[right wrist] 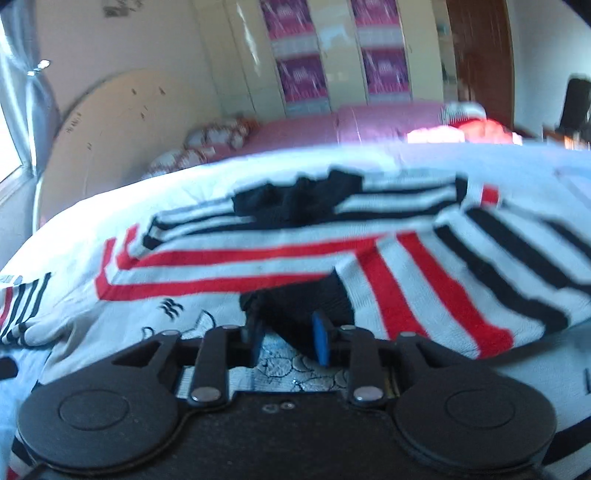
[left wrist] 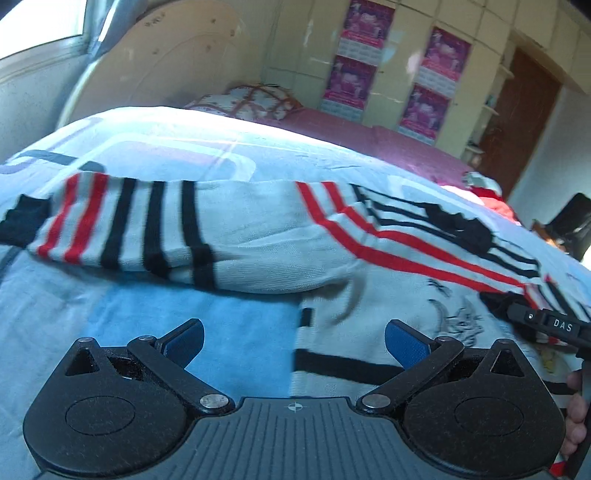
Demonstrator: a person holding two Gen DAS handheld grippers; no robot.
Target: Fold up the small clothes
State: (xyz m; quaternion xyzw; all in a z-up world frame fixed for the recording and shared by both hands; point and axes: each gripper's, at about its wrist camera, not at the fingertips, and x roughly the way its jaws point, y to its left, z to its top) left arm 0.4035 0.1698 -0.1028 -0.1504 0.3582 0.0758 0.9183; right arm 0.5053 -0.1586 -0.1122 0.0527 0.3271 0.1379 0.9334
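Patterned pillow (left wrist: 255, 99) near the headboard (left wrist: 159, 62); pink posters (left wrist: 365, 26) on cupboard doors

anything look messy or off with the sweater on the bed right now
The striped sweater is not lying flat: its body is bunched into a thick roll, and one sleeve is flopped across the front at an angle, black cuff between the right gripper pads. Nothing looks torn or spilled.
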